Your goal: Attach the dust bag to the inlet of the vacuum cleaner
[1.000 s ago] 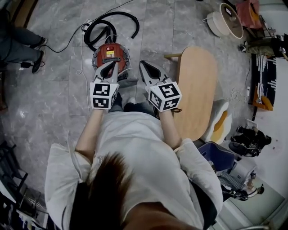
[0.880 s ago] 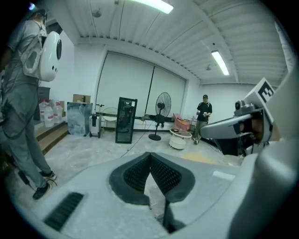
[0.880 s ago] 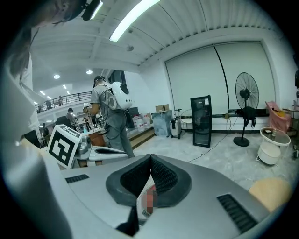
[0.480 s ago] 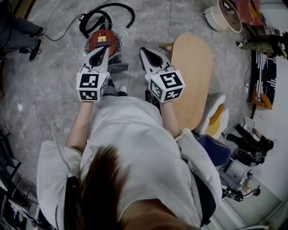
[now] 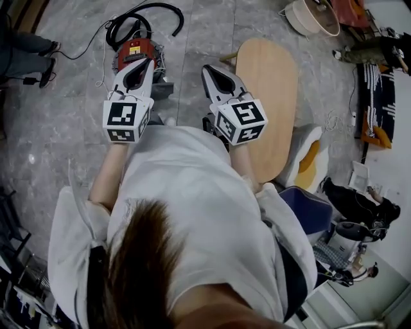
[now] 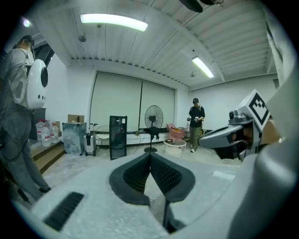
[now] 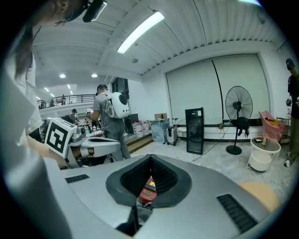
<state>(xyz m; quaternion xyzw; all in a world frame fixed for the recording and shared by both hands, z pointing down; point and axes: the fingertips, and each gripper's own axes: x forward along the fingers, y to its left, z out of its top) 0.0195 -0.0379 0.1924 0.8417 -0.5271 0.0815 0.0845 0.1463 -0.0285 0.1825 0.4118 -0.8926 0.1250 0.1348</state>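
Vacuum cleaner (image 5: 135,54): a red canister standing on the grey stone floor (image 5: 64,128) at the upper left of the head view, with its black hose (image 5: 144,13) coiled just behind it. A grey piece (image 5: 164,90) lies against the canister's near side; I cannot tell whether it is the dust bag. Left gripper (image 5: 146,63): jaws together, nothing between them. In the head view its tip overlaps the canister's near edge, but its own view looks out across the room, not at the canister. Right gripper (image 5: 209,68): jaws together as well, nothing held. It is level with the left gripper and beside it, with a clear gap between the two. In the right gripper view the red canister shows low down, through the opening behind the closed tips. An oval wooden table (image 5: 266,96) stands just to the right of the right gripper. Both gripper views show a pedestal fan (image 6: 153,116) against the far wall, and the left gripper view also shows a person in dark clothes (image 6: 196,123) standing near a white round tub (image 6: 175,146). The wearer's white top (image 5: 186,212) fills the lower half of the head view.
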